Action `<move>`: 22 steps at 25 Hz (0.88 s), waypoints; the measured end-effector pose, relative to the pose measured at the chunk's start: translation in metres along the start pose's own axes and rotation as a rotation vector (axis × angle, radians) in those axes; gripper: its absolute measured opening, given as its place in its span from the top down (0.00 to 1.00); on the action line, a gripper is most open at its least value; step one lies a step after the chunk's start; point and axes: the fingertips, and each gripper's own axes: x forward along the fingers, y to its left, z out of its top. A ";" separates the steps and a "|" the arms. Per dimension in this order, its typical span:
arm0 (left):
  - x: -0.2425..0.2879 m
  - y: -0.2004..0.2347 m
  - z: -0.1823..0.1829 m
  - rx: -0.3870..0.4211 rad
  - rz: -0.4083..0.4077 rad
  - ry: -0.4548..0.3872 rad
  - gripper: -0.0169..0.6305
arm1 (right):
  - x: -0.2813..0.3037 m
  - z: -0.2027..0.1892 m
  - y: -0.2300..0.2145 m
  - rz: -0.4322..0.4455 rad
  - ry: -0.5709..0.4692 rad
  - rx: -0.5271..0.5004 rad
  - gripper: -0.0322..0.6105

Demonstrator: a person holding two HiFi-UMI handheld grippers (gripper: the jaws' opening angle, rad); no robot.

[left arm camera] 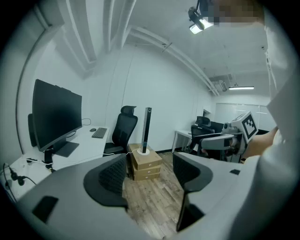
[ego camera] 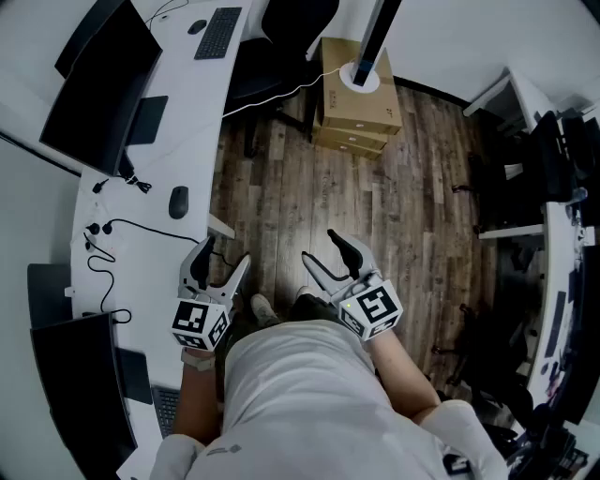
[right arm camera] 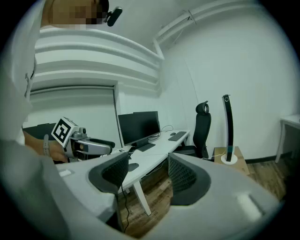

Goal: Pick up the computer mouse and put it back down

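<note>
We see the computer mouse lying flat on the white tabletop, close to the tabletop's floor-side edge, with nothing touching it. Loose black cables trail across the tabletop just beside it, on the side away from that edge.

The left gripper hangs off the tabletop, just beside its edge and over the wooden floor. Its jaws stand wide apart and hold nothing. In the left gripper view we see only floorboards and a stack of cardboard boxes through the gap.

The right gripper is also over the floor, farther out from the tabletop than the left one. Its jaws are likewise spread wide and empty. The right gripper view looks back toward the tabletop, where the mouse shows as a small dark oval far beyond the gap, well apart from both jaws.

Farther along the tabletop from the mouse stands a dark monitor on its base. At the tabletop's far end lie a keyboard and a second mouse, side by side. A black office chair is drawn up to that far end. The cardboard boxes sit on the floor well away from the tabletop, with a dark upright pole standing on the top box.
</note>
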 end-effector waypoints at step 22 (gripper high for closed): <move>-0.011 0.090 -0.027 -0.043 -0.039 0.048 0.51 | 0.074 0.003 0.035 -0.093 0.034 0.012 0.54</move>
